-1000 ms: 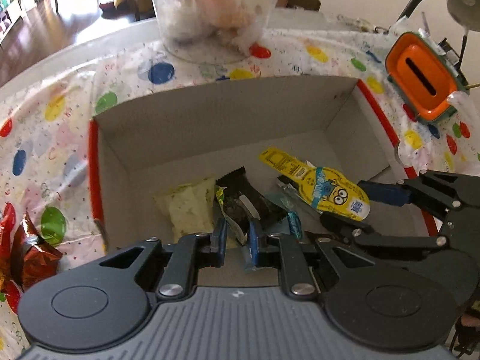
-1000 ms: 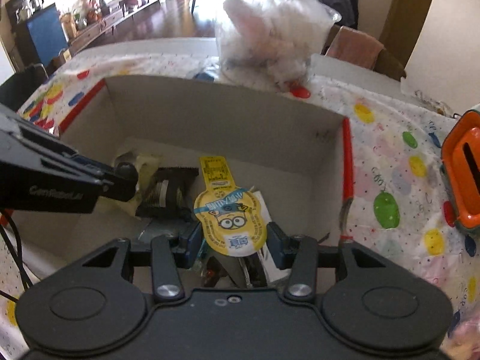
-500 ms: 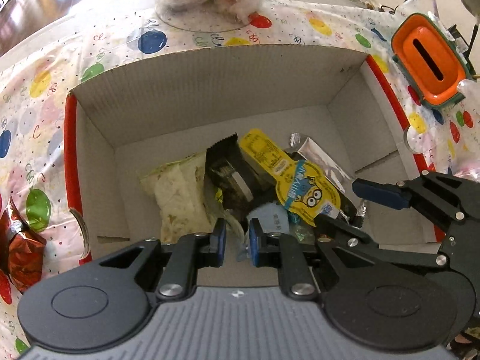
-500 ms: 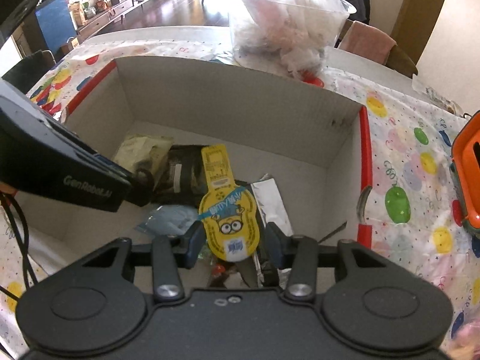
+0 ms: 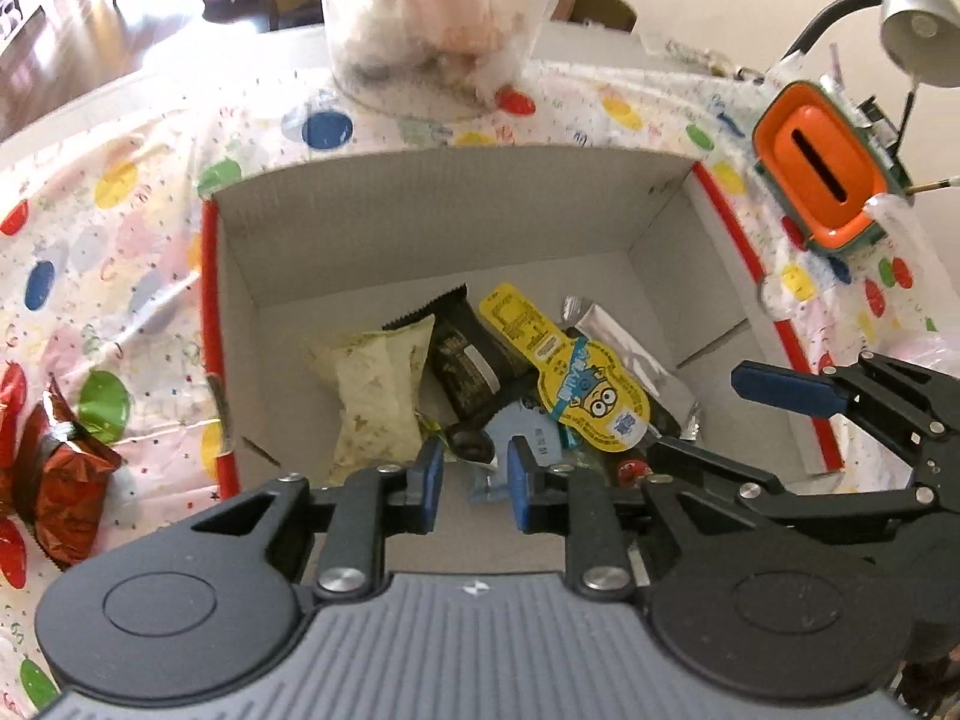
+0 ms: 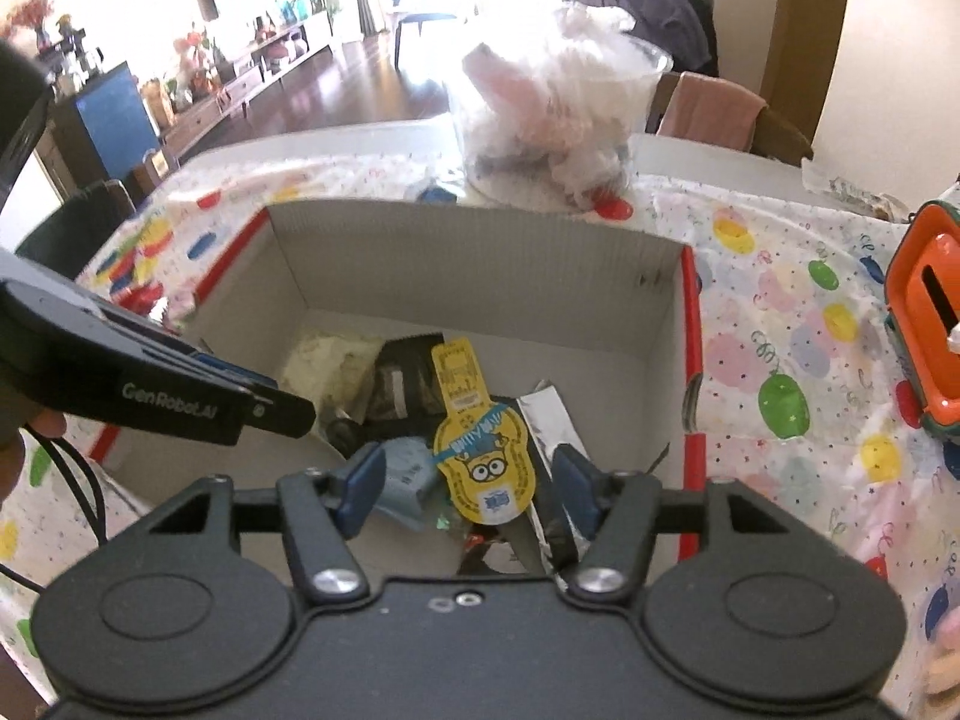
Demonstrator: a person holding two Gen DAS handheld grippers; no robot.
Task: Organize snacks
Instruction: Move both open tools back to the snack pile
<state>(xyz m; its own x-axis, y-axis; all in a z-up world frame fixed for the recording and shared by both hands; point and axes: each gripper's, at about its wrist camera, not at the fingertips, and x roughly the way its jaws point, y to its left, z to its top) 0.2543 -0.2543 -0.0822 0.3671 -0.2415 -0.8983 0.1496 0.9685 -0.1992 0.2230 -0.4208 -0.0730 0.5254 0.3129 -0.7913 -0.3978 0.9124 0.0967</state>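
While both grippers' jaws are opening with nothing between them, left gripper [image 5: 470, 483] and right gripper [image 6: 466, 489] should lift straight clear of the cardboard box [image 5: 420, 204], leaving the yellow cartoon-character packet [image 6: 483, 462] atop the snacks inside.

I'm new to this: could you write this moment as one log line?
left gripper: opening, empty | right gripper: opening, empty | yellow packet: lying in box | red snack: outside on tablecloth

1. A box [image 5: 420, 222] sits on the tabletop [image 5: 120, 252] with snack packets [image 5: 564, 384] piled inside.
2. Behind the box stands a tub [image 5: 432, 30].
3. To its right is a toy [image 5: 819, 171].
4. Left of it lies a wrapped snack [image 5: 60, 480].
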